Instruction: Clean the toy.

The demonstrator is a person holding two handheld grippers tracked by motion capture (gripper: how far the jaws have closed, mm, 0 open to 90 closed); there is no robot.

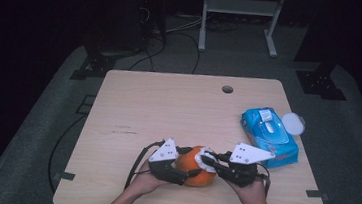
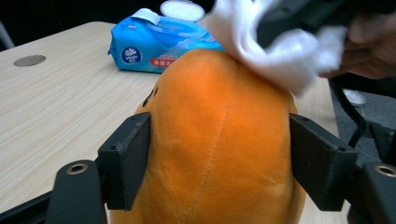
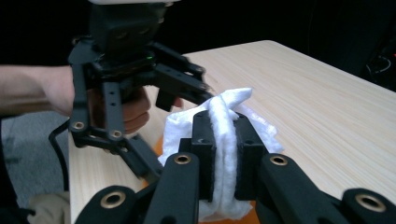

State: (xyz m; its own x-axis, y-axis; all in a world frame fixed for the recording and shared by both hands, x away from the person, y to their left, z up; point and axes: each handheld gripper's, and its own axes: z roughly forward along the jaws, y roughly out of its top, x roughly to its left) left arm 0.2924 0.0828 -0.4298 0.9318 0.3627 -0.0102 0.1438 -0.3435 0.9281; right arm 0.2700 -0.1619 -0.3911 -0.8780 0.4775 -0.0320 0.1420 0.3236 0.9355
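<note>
Lower centre: left claw (image 1: 186, 171) clamped the orange toy (image 1: 194, 166) | right claw (image 1: 209, 161) pinched a wipe (image 1: 207, 156) on it | wiping apparently under way, pack (image 1: 268, 130) open at right.

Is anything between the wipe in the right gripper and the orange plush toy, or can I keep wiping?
Nothing visible stands between them. The white wipe, clamped in the right gripper, lies directly on top of the orange plush toy. The left gripper holds the toy by its sides, below the wiped patch.
</note>
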